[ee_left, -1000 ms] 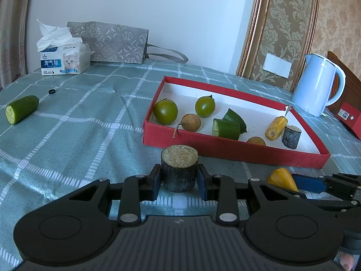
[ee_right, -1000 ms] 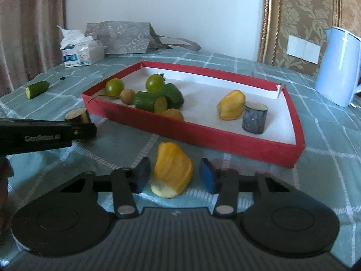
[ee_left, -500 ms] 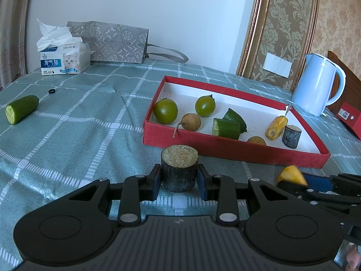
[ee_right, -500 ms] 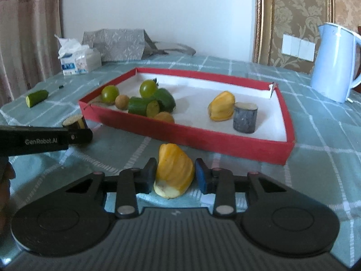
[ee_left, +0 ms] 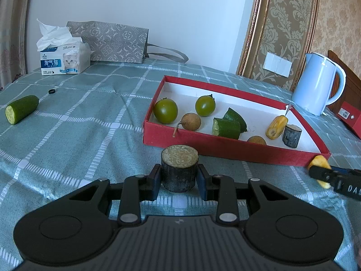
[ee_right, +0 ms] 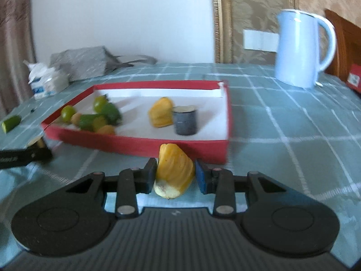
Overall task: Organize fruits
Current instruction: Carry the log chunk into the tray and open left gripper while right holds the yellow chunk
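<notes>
Yellow fruit [ee_right: 174,171] sits clamped between the pads of the right gripper [ee_right: 175,176], just before the near wall of the red tray [ee_right: 135,145]. Beside it, the left gripper [ee_left: 179,178] is closed on a dark stump [ee_left: 179,168] upright on the green checked cloth [ee_left: 79,135].

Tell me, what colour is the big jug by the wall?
The jug is pale blue; the left wrist view shows it best.

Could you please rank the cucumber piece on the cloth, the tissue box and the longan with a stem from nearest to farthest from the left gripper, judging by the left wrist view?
1. Longan with a stem, inside the red box's near left part.
2. Cucumber piece, far left on the cloth.
3. Tissue box, back left by the wall.
</notes>
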